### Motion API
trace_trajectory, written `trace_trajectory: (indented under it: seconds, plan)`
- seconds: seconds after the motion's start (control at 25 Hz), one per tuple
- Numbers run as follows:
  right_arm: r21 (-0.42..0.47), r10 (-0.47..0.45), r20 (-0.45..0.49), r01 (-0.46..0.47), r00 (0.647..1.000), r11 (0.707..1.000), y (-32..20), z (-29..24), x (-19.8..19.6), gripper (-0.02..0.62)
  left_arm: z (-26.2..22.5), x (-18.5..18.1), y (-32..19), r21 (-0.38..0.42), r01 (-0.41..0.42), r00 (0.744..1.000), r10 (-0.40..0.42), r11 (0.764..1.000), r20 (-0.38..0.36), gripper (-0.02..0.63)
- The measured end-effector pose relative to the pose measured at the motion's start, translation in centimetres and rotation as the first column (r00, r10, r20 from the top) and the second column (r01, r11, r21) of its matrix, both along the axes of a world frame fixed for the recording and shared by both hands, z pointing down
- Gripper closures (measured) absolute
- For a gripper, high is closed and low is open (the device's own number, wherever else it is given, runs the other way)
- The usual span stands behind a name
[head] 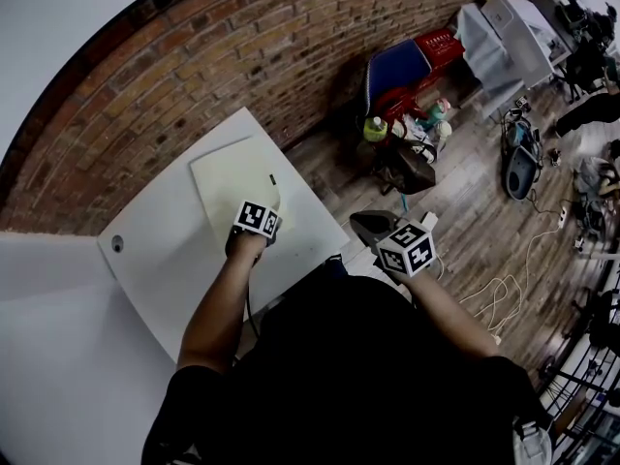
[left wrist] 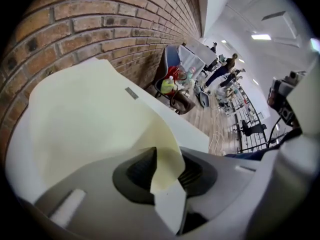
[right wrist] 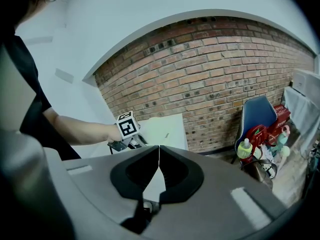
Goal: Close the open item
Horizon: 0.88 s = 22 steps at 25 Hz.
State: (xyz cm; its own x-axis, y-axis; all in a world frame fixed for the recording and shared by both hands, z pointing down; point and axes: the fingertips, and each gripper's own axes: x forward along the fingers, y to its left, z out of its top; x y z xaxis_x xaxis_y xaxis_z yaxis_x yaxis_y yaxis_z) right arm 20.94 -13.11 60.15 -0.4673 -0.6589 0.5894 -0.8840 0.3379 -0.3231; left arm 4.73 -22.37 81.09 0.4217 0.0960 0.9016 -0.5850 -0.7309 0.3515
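Observation:
A pale yellow folder [head: 231,177] lies on the white table [head: 155,260] close to the brick wall, with its near right corner lifted. In the left gripper view that curled corner of the folder [left wrist: 90,114] passes between the jaws of my left gripper [left wrist: 167,169]. The jaws stand apart and the thin cover hangs loosely in the gap. In the head view my left gripper [head: 263,201] sits at the folder's near right corner. My right gripper [right wrist: 159,159] is held off the table's right side, its jaws shut together with nothing between them.
A brick wall [head: 242,56] runs behind the table. To the right stand a blue chair [head: 392,71] with red bags and a green-capped bottle [head: 375,129]. Cables [head: 504,289] and bags lie on the wooden floor. People [left wrist: 225,66] stand far off.

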Motion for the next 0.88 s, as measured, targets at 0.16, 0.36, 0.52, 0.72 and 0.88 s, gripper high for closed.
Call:
trace_trajectory:
  seconds: [0.16, 0.36, 0.52, 0.72, 0.88]
  plan:
    - [-0.006, 0.000, 0.004, 0.000, 1.000, 1.000, -0.1, 0.2, 0.2, 0.589, 0.3, 0.2, 0.0, -0.016, 0.002, 1.000, -0.002, 1.000, 0.006, 0.518]
    - [-0.006, -0.002, 0.006, 0.002, 1.000, 1.000, -0.5, 0.4, 0.4, 0.589, 0.8, 0.4, -0.1, -0.045, 0.004, 1.000, -0.003, 0.999, 0.017, 0.517]
    - [-0.003, -0.006, 0.006, 0.006, 1.000, 1.000, -0.6, 0.4, 0.3, 0.589, 1.1, 0.4, 0.1, -0.063, -0.010, 1.000, 0.011, 0.998, 0.029, 0.517]
    - [-0.001, -0.009, 0.006, 0.009, 1.000, 1.000, -0.9, 0.3, 0.4, 0.589, 1.1, 0.4, 0.0, -0.075, -0.009, 1.000, 0.011, 0.997, 0.024, 0.517]
    - [-0.003, -0.010, 0.007, 0.010, 1.000, 1.000, -0.9, 0.4, 0.4, 0.589, 1.1, 0.4, 0.0, -0.072, -0.008, 1.000, 0.010, 0.997, 0.027, 0.517]
